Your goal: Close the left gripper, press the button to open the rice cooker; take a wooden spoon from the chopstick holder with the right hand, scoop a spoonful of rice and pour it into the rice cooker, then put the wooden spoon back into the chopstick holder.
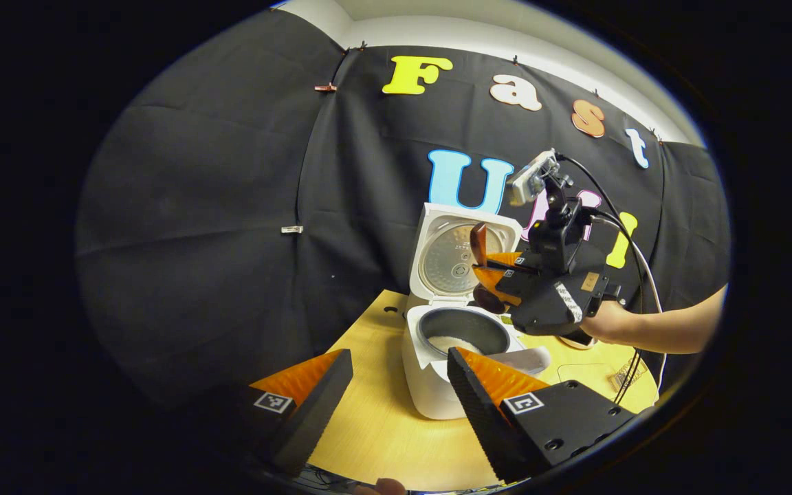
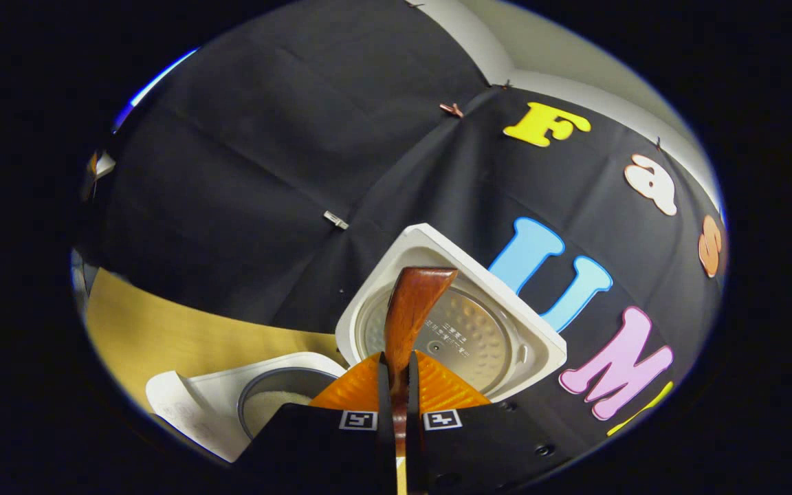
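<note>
The rice cooker (image 1: 437, 357) is sitting open near the counter's (image 1: 375, 426) back edge, rice (image 1: 452, 343) lying inside; the right gripper (image 2: 401, 385) is clenching the wooden spoon (image 2: 410, 309) above it, the left gripper (image 1: 396, 405) spread wide.

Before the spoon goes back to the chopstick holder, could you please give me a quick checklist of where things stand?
1. Rice cooker lid open: ok.
2. Rice in the inner pot: ok, white rice shows at the bottom.
3. Right gripper shut on the wooden spoon: ok.
4. Spoon emptied: cannot tell.
5. Left gripper clear of the cooker: ok, open and held back.
6. Path to the chopstick holder: cannot tell.
</note>
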The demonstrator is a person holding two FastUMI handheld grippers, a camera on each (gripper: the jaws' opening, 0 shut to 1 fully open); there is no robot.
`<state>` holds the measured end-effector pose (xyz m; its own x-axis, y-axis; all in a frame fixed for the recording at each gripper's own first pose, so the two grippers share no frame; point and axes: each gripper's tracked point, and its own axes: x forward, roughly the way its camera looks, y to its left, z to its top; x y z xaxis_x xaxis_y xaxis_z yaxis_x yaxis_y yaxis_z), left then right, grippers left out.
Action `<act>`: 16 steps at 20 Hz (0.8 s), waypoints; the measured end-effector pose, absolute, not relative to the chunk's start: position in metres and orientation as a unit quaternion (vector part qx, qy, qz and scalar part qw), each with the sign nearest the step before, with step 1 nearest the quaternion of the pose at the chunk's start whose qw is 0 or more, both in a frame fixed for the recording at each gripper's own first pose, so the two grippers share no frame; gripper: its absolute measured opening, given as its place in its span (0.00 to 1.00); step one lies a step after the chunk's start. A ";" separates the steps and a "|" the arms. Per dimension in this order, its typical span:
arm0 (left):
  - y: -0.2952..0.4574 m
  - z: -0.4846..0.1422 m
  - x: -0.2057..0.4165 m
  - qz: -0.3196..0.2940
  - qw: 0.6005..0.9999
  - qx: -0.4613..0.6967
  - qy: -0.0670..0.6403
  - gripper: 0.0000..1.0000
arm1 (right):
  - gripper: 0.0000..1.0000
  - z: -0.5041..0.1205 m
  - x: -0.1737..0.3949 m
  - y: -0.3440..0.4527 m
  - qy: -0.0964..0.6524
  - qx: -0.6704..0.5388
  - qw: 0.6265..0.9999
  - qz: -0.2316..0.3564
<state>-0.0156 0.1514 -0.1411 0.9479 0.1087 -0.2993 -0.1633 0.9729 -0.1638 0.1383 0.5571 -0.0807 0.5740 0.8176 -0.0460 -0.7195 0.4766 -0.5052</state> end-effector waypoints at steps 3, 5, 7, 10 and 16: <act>0.148 -0.141 -0.019 0.069 0.983 -0.084 0.146 0.95 | 0.10 -0.078 0.147 0.550 -0.066 -0.194 0.871 0.446; 0.145 -0.140 -0.022 0.068 0.984 -0.082 0.146 0.95 | 0.10 -0.074 0.159 0.538 -0.017 -0.112 0.898 0.426; 0.141 -0.138 -0.027 0.067 0.984 -0.083 0.144 0.96 | 0.10 -0.072 0.172 0.528 0.043 -0.009 0.915 0.401; 0.132 -0.135 -0.031 0.065 0.984 -0.081 0.142 0.95 | 0.10 -0.072 0.198 0.510 0.109 0.114 0.917 0.366; 0.115 -0.130 -0.032 0.054 0.986 -0.076 0.138 0.96 | 0.10 -0.063 0.205 0.442 0.148 0.251 0.902 0.319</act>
